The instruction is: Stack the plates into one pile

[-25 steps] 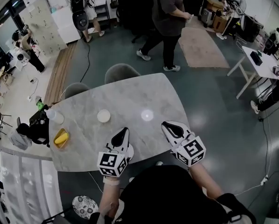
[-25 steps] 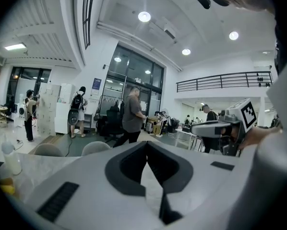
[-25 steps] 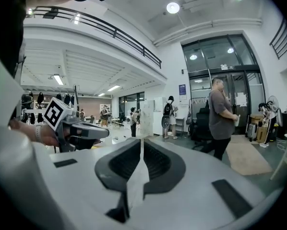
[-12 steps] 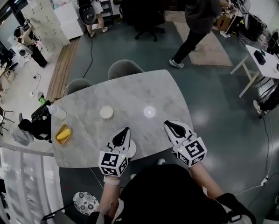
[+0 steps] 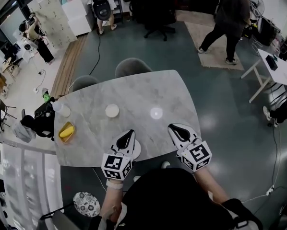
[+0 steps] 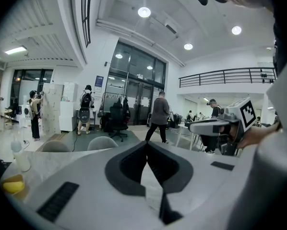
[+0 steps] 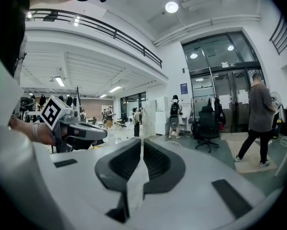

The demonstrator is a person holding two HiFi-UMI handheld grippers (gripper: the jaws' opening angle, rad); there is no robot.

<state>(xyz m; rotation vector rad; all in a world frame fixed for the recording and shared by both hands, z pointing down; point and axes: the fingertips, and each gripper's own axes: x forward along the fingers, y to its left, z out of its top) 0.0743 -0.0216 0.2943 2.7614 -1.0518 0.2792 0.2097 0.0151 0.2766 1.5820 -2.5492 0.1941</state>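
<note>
**Stacking not yet begun**

On the marble table (image 5: 148, 90), a small white plate (image 5: 112, 110) sits left of centre. The left gripper (image 5: 129, 133) hovers at the table's near edge, jaws together on nothing. A white disc (image 5: 136, 151), perhaps another plate, lies just beside it. The right gripper (image 5: 173, 127), at that same edge, is closed and empty. Next, I judge, 1 gripper must open and reach the plate.

Left gripper (image 5: 128, 133): jaws were pressed together and empty; it pointed ahead, tilted slightly down.
Right gripper (image 5: 174, 127): jaws met as well, holding nothing; it pointed ahead, level with the other.
Left forearm (image 5: 111, 199): reached forward.
Right forearm (image 5: 209, 181): reached forward.
</note>
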